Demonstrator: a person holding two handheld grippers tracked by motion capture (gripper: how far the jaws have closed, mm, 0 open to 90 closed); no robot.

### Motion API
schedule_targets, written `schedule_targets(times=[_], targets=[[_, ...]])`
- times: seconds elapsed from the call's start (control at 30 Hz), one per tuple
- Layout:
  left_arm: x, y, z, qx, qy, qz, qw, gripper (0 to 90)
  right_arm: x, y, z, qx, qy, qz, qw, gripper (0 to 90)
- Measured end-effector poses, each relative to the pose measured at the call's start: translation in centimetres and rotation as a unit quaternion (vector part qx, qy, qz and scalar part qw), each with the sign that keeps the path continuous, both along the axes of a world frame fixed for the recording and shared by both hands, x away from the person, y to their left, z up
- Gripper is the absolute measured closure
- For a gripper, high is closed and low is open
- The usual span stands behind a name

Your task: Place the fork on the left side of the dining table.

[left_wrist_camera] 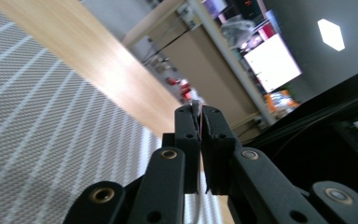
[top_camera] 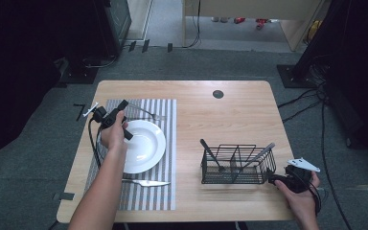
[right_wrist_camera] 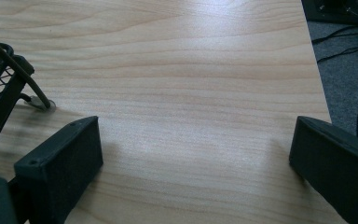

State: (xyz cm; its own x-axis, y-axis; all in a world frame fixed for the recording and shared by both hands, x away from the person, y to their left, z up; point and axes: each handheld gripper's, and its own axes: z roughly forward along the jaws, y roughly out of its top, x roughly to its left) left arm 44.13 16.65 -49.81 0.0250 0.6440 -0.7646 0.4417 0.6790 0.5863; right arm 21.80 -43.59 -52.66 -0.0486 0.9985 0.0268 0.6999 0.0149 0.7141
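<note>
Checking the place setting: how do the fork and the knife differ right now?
The fork lies beyond the plate, its handle pinched in the left hand-held gripper; the knife lies free on the plate's near side. Both sit on the striped mat.

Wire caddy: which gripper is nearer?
Right. The right gripper sits just beside the wire caddy's right end; the left gripper is across the table, above the white plate.
</note>
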Motion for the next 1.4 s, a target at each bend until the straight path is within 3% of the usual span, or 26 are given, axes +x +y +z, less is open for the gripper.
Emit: schedule_targets(times=[0.03,0.1,0.13,0.3,0.7,1.0,1.13,1.2,1.4], targets=[[-0.1,0.1,0.2,0.018,0.027,0.004,0.9995,83.6,0.0,0.0,0.0,0.0,0.0,0.0,1.0,2.6],[-0.1,0.4,0.4,0.039,0.08,0.009,0.996,79.4,0.0,0.0,0.0,0.0,0.0,0.0,1.0,2.6],[0.0,0.5,0.4,0.038,0.087,0.006,0.9955,78.4,0.0,0.0,0.0,0.0,0.0,0.0,1.0,2.6],[0.5,1.0,0.5,0.037,0.11,-0.013,0.9931,78.0,0.0,0.0,0.0,0.0,0.0,0.0,1.0,2.6],[1.3,1.6,-0.4,0.028,0.157,-0.008,0.9872,74.4,0.0,0.0,0.0,0.0,0.0,0.0,1.0,2.6],[1.5,1.5,-0.3,0.05,0.183,0.003,0.9818,71.9,0.0,0.0,0.0,0.0,0.0,0.0,1.0,2.7],[1.7,1.6,-0.2,0.073,0.196,0.01,0.9779,66.9,0.0,0.0,0.0,0.0,0.0,0.0,1.0,2.7],[1.8,1.8,-0.3,0.074,0.204,0.012,0.976,63.5,0.0,0.0,0.0,0.0,0.0,0.0,1.0,2.6],[1.9,1.7,-0.2,0.086,0.201,0.006,0.9758,58.4,0.0,0.0,0.0,0.0,0.0,0.0,1.0,2.7]])
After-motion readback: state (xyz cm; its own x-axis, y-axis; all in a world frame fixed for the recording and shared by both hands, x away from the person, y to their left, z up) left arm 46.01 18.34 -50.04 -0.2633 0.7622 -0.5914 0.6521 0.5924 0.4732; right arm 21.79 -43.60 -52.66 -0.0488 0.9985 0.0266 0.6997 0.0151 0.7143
